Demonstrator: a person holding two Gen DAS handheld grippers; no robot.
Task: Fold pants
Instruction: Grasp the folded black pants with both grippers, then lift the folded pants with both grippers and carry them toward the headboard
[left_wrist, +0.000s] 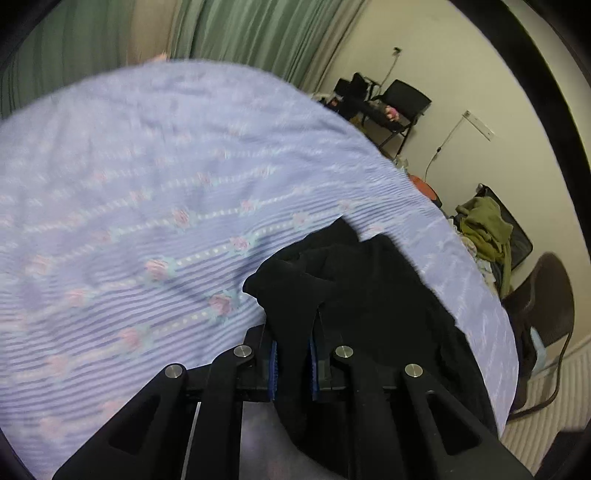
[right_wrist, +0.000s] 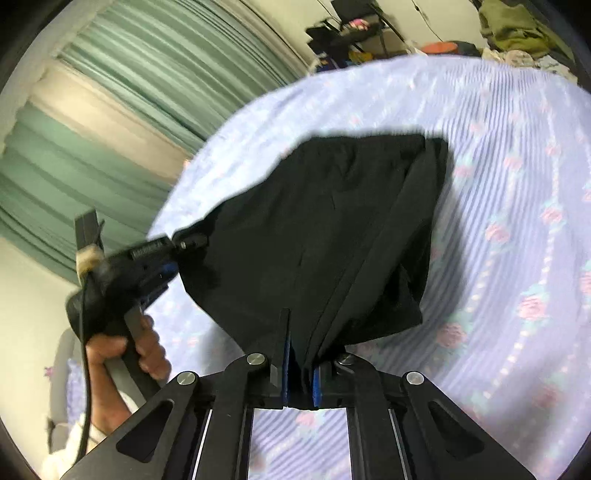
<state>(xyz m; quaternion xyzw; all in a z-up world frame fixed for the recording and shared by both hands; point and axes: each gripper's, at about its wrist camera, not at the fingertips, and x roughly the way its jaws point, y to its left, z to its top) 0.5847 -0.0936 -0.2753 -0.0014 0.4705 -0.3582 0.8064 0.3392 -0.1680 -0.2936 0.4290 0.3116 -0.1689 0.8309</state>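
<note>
The black pants (right_wrist: 317, 229) hang folded over a lilac flowered bedsheet (right_wrist: 498, 184), held up between both grippers. My right gripper (right_wrist: 300, 365) is shut on the near edge of the pants. My left gripper (right_wrist: 177, 254) shows at the left of the right wrist view, shut on the far corner of the pants. In the left wrist view my left gripper (left_wrist: 292, 354) is shut on a bunched fold of the pants (left_wrist: 354, 280), which trail off to the right over the bedsheet (left_wrist: 129, 184).
Green curtains (left_wrist: 258, 33) hang behind the bed. Black chairs (left_wrist: 402, 99) and a heap of olive clothes (left_wrist: 487, 225) stand along the cream wall at the right. A dark chair (left_wrist: 543, 306) stands by the bed's edge.
</note>
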